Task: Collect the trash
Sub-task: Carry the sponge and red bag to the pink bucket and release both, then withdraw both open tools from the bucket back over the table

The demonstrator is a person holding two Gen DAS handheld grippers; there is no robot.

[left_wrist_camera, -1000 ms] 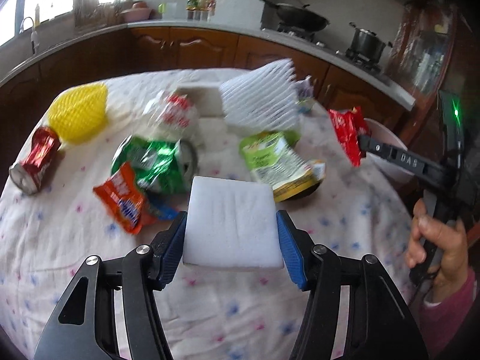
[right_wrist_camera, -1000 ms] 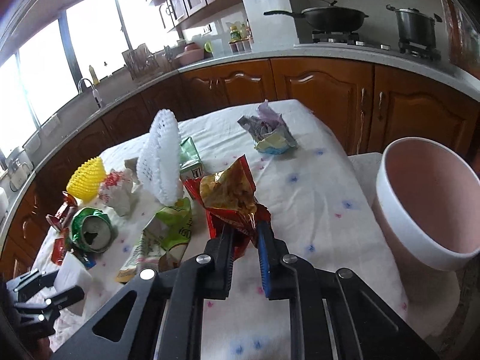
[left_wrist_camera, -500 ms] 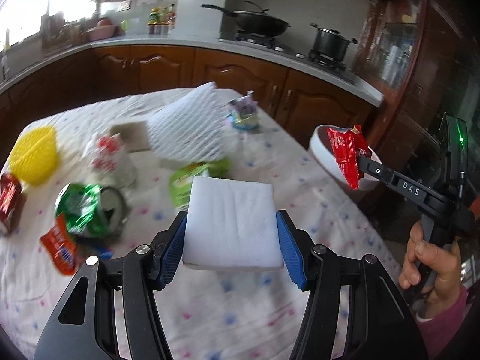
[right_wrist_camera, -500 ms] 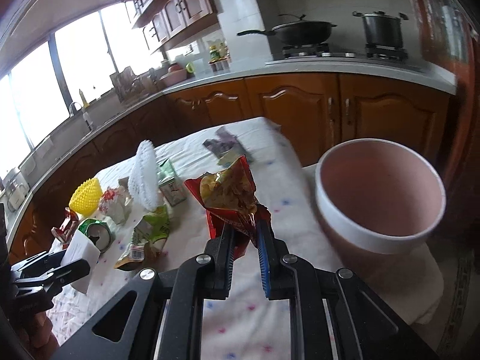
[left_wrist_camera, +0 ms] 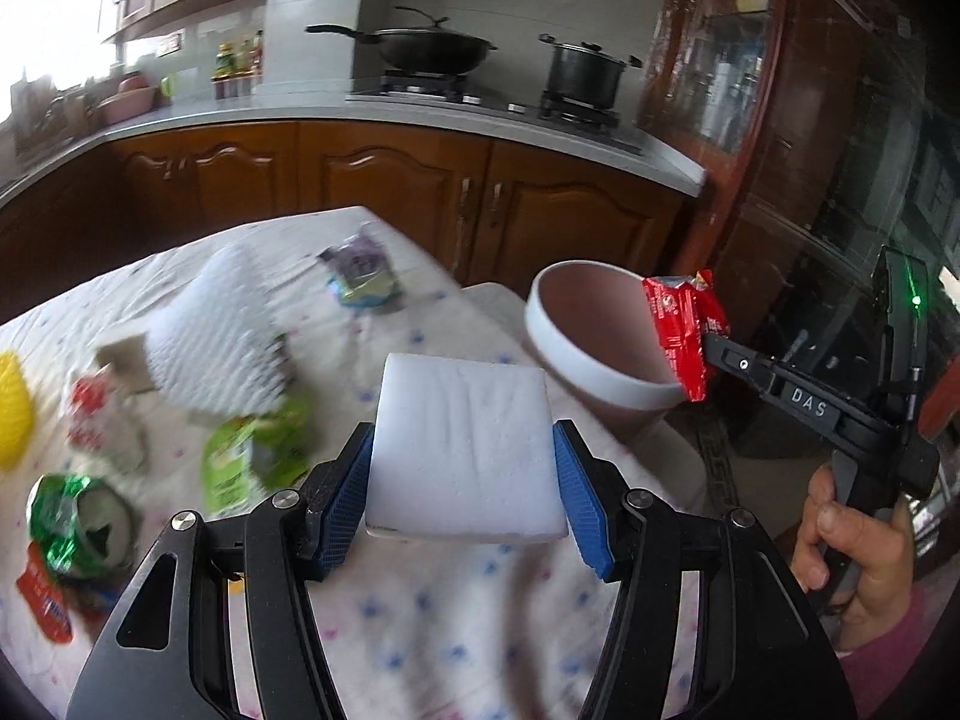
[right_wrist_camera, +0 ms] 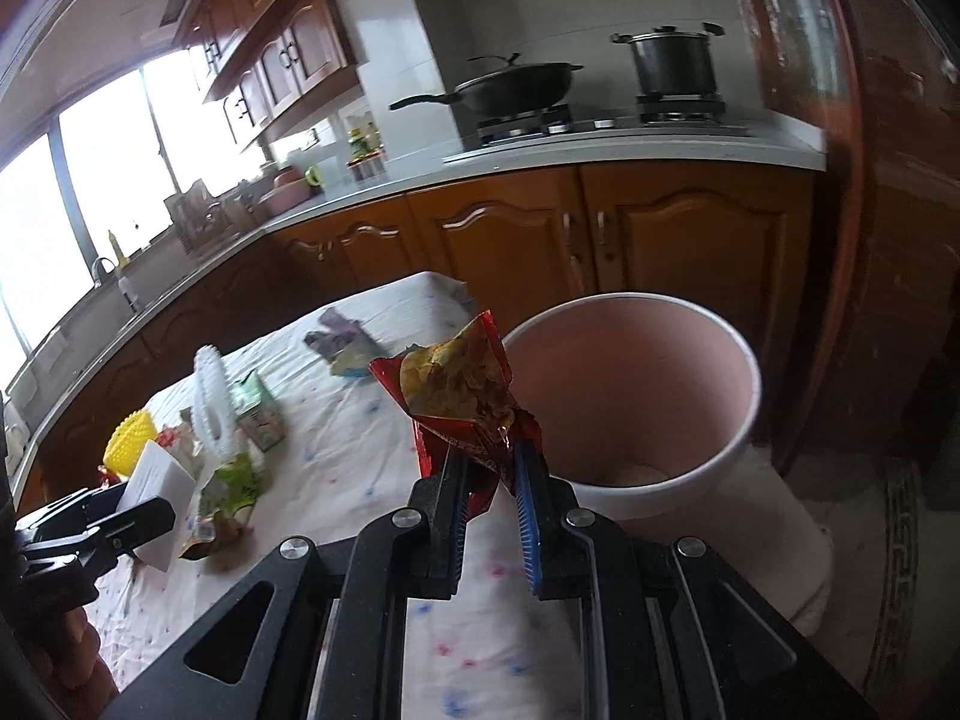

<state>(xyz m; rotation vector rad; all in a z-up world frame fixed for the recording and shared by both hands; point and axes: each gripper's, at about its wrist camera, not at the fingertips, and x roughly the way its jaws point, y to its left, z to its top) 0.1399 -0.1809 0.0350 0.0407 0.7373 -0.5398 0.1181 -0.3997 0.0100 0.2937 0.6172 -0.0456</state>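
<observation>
My left gripper (left_wrist_camera: 462,480) is shut on a white foam block (left_wrist_camera: 462,444) and holds it above the table, left of the pink bin (left_wrist_camera: 576,354). My right gripper (right_wrist_camera: 489,480) is shut on a red snack wrapper (right_wrist_camera: 462,402) and holds it at the near rim of the pink bin (right_wrist_camera: 690,456). The wrapper also shows in the left wrist view (left_wrist_camera: 684,330), over the bin's right rim. The left gripper with the foam block shows in the right wrist view (right_wrist_camera: 150,492) at the far left.
On the flowered tablecloth (left_wrist_camera: 432,618) lie a white foam net (left_wrist_camera: 222,348), a green wrapper (left_wrist_camera: 252,456), a crushed green can (left_wrist_camera: 78,528), a purple wrapper (left_wrist_camera: 360,276), a yellow net (left_wrist_camera: 12,414) and an orange packet (left_wrist_camera: 42,600). Kitchen cabinets (left_wrist_camera: 390,192) stand behind.
Both grippers have swung right toward the pink bin, each keeping its load. The red wrapper has gone from over the table to the bin's rim.
</observation>
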